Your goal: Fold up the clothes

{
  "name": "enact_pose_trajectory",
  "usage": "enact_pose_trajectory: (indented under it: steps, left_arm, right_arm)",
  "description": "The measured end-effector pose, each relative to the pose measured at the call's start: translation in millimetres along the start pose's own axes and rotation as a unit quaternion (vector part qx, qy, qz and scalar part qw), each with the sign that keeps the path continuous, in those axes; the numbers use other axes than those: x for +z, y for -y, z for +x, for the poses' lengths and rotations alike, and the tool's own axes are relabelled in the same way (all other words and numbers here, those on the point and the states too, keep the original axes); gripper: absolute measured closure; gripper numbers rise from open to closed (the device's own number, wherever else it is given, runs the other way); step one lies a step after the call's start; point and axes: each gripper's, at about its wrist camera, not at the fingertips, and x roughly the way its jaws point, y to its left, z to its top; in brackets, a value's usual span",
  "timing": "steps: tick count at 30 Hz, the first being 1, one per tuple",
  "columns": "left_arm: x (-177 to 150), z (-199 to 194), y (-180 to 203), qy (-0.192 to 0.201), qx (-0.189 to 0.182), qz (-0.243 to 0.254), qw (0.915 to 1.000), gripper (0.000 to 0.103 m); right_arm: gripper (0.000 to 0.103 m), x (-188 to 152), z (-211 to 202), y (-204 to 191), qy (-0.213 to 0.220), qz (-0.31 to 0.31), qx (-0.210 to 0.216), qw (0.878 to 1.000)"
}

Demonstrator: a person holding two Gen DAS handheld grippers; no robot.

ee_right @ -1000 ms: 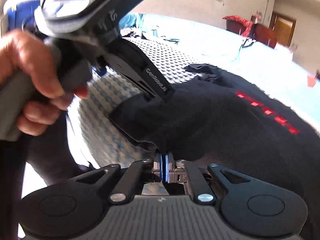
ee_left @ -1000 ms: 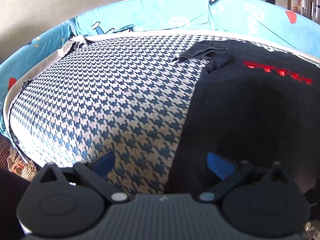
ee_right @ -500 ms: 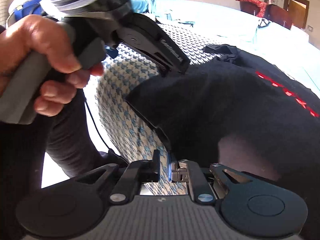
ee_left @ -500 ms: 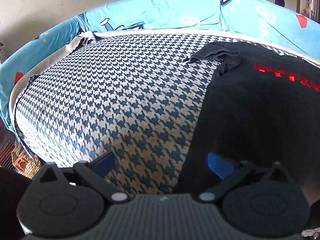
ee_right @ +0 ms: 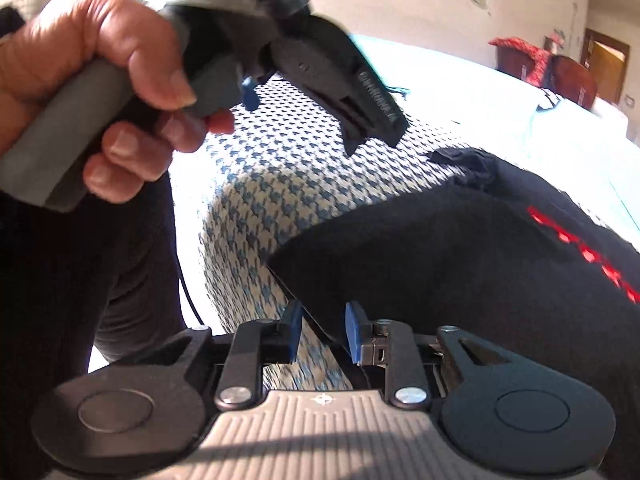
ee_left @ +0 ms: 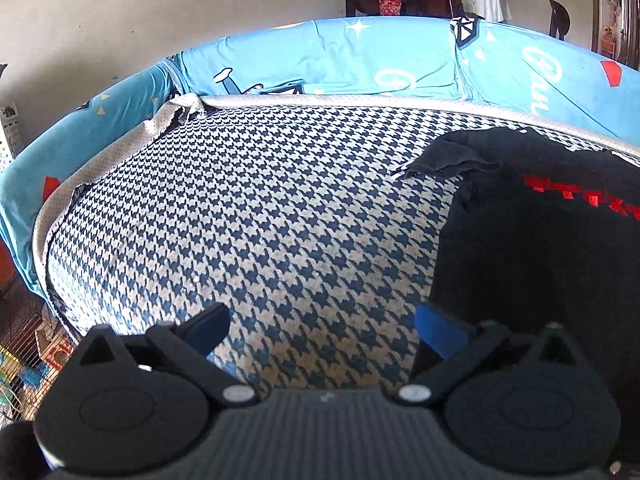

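Showing illegible red print: black shirt point(ee_right: 460, 264), right gripper point(ee_right: 322, 330) jaws opening.

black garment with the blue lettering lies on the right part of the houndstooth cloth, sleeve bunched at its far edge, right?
Not quite: the lettering on the black garment is red, not blue, as the left wrist view shows. The rest holds: it lies on the right part of the blue-and-white houndstooth cloth, with a sleeve bunched at its far edge.
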Motion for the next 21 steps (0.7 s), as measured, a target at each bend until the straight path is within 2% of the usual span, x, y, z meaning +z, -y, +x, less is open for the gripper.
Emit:
enact_pose_trajectory:
  steps: [9, 15, 19, 21]
  left_arm:
    - [-3.7, 1.0, -19.2, -0.005, 0.008, -0.021, 0.9997, 0.0]
    - [-4.9, 4.7, -25.0, -0.012, 0.008, -0.033, 0.9993, 0.0]
    - [-5.2, 5.6, -24.0, -0.015, 0.006, -0.034, 0.9993, 0.0]
    - [-4.7, 4.8, -23.1, -0.014, 0.005, -0.033, 0.9993, 0.0]
  right_arm:
    - [0.071, 8.8, 39.4, -23.7, -0.009, -0.081, -0.008, 0.997]
    - [0.067, 6.1, 59.1, -39.9, -0.003, -0.151, -0.035, 0.988]
    - [0.068, 2.2, 64.1, -45.8, 0.003, -0.181, -0.05, 0.982]
    - [0.076, 1.7, 64.5, -45.6, 0.009, -0.18, -0.057, 0.982]
